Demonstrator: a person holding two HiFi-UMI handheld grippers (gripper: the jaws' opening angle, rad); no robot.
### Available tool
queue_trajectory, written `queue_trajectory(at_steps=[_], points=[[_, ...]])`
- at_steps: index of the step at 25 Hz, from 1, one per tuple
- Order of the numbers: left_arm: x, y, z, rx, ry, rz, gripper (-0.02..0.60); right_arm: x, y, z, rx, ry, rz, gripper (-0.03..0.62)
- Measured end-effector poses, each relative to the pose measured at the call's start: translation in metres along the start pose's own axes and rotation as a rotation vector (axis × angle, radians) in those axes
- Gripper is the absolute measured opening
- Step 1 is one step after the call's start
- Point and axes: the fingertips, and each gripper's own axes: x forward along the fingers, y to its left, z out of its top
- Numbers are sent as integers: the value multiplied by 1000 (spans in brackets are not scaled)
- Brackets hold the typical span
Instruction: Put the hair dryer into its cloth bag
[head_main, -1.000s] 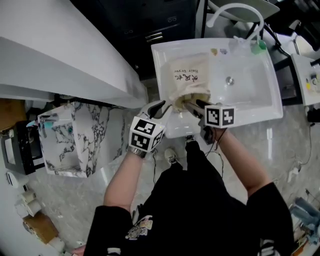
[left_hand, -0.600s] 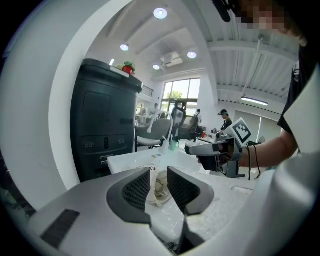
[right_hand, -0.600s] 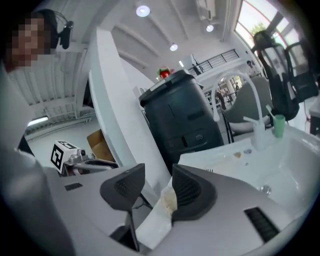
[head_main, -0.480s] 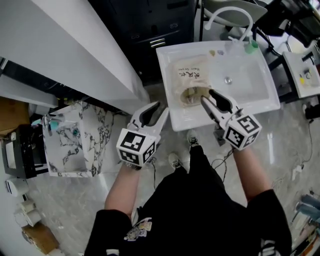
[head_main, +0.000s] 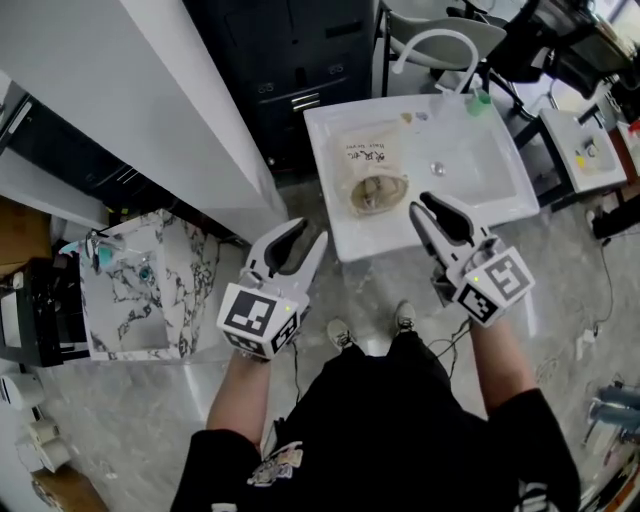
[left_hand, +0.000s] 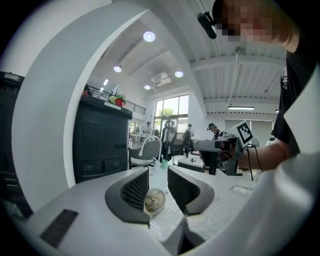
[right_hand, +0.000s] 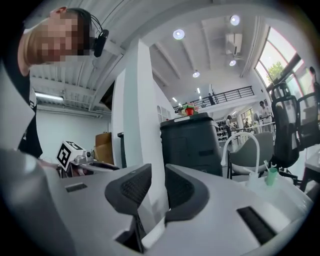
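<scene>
The beige cloth bag (head_main: 370, 165) with dark print lies on the left part of the white basin top (head_main: 480, 200). Its mouth (head_main: 376, 193) faces me, and the hair dryer shows inside it. Both grippers hang in the air on my side of the basin, apart from the bag. My left gripper (head_main: 310, 232) is open and empty; in its own view, the left gripper (left_hand: 158, 175) frames the bag's mouth (left_hand: 154, 201) far beyond the jaws. My right gripper (head_main: 421, 202) has its jaws closing to a narrow gap, and the right gripper (right_hand: 157, 182) has nothing between them.
A green bottle (head_main: 481, 97) and a clear one stand at the basin's far edge, with a white-framed chair (head_main: 440, 40) behind. A black cabinet (head_main: 290, 60) stands to the far left, a white counter (head_main: 120, 110) on the left, a marble-patterned box (head_main: 140, 290) below it.
Both grippers have lifted off the bag's mouth and drawn back toward me. The right gripper's jaws have narrowed. The bag stays on the basin top.
</scene>
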Motion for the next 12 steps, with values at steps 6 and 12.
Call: queue_trajectory(at_steps=[6, 12], points=[[-8, -22, -2, -16, -11, 20, 107, -20, -5, -7, -34, 57, -26, -3], [2, -69, -7, -26, 4, 50, 103, -51, -15, -25, -31, 93, 24, -3]])
